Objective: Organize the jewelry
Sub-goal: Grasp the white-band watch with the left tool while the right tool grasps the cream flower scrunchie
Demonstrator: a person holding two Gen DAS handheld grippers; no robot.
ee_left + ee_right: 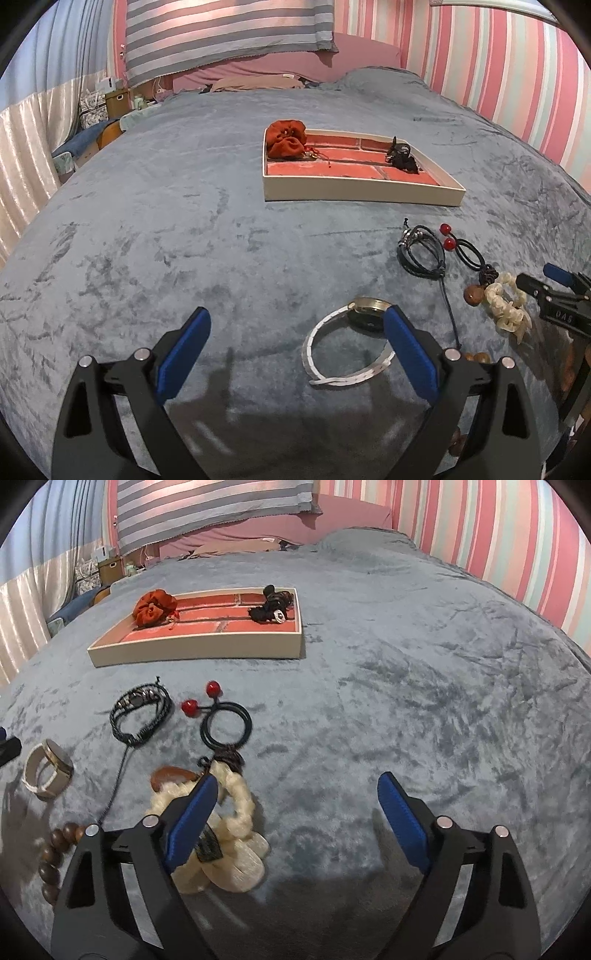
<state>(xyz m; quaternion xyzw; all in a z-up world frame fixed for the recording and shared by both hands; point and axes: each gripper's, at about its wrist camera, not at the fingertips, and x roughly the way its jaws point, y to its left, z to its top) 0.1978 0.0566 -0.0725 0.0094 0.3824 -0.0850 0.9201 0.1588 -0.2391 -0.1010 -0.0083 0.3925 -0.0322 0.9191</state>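
Note:
A watch (347, 343) with a white strap lies on the blue bedspread, partly between the fingers of my left gripper (298, 314), which is open; its right finger covers the edge of the watch face. My right gripper (298, 781) is also open, low over the bed. A cream shell bracelet (236, 819) lies under and beside its left finger, with no pad pressing on it. Farther off stands a white tray (199, 650) lined in red brick pattern, holding a red pouch (153, 607) and a black item (271, 605).
Loose pieces lie between the grippers and the tray: a black cord bracelet (142, 716), a black hair tie with red beads (225, 723), a brown pendant (171, 775) and a wooden bead string (55, 853). Bare bedspread stretches to the right of my right gripper.

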